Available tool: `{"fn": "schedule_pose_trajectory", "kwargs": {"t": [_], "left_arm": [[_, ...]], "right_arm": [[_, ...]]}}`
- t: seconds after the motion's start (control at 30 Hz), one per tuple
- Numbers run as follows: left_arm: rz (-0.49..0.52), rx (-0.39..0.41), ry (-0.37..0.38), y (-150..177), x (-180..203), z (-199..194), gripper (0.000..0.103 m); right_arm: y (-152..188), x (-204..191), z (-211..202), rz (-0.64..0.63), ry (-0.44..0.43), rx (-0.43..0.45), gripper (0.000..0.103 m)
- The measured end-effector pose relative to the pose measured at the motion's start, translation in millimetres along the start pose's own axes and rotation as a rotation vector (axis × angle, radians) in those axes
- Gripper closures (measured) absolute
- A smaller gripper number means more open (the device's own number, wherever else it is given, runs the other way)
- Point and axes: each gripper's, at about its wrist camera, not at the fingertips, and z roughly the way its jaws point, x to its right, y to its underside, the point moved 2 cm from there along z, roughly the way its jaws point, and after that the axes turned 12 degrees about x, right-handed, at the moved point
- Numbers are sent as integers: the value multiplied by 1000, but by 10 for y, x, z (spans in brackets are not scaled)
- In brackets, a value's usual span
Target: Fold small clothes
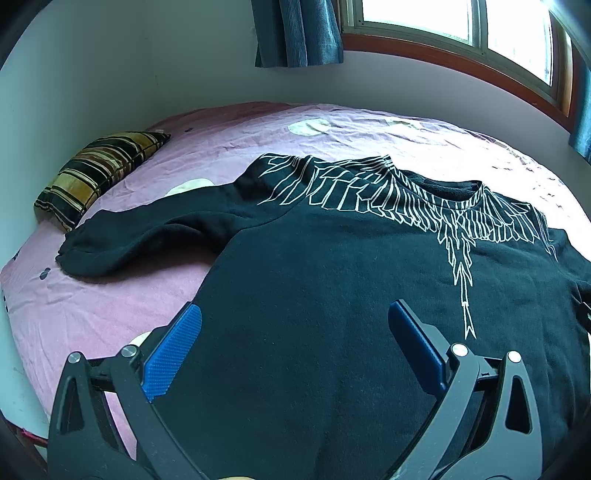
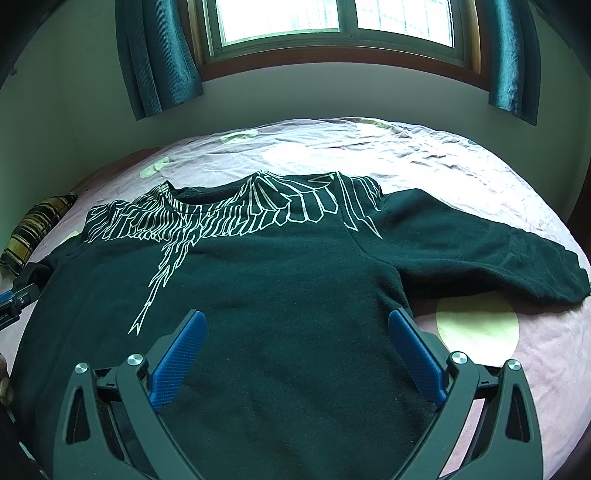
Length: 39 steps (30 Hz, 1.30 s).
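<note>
A black sweatshirt (image 1: 332, 266) with a white feather print across the shoulders lies flat, front up, on the pink bed sheet (image 1: 110, 302). Both sleeves are spread out sideways. My left gripper (image 1: 293, 314) is open and empty, hovering over the lower left part of the body near its left side edge. My right gripper (image 2: 295, 317) is open and empty over the lower right part of the sweatshirt (image 2: 280, 280), its right finger near the side seam under the right sleeve (image 2: 480, 251). The left gripper's body shows at the left edge of the right wrist view (image 2: 14, 299).
A plaid pillow (image 1: 96, 173) lies at the bed's far left by the wall. A window (image 2: 332, 22) with teal curtains (image 2: 159, 55) is behind the bed. The pink sheet (image 2: 517, 387) has pale round patches.
</note>
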Motion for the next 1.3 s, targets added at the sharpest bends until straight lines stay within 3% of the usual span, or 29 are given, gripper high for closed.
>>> {"fn": "schedule_pose_trajectory", "kwargs": {"t": [0.33, 0.53, 0.67, 0.77, 0.87, 0.97, 1.1, 1.3], "left_arm": [[1, 6, -2, -12, 2, -7, 2], [-13, 11, -23, -18, -76, 29, 2], [-70, -40, -7, 18, -176, 112, 2], [-107, -78, 10, 66, -242, 169, 2], [-90, -82, 3, 106, -244, 204, 2], [-73, -87, -17, 136, -239, 262, 2], [-84, -124, -37, 183, -239, 363, 2], [-73, -153, -44, 222, -170, 411, 2]], "right_arm": [[-26, 101, 22, 47, -35, -11, 5], [-172, 526, -14, 107, 4, 18, 5], [-304, 1221, -122, 192, 79, 67, 5], [-325, 2058, -281, 357, 156, 132, 5], [-101, 3136, -453, 642, 258, 168, 5], [157, 3854, -479, 784, 340, 154, 5], [438, 4412, -426, 983, 315, 162, 6], [491, 4657, -270, 1040, 324, 212, 6]]}}
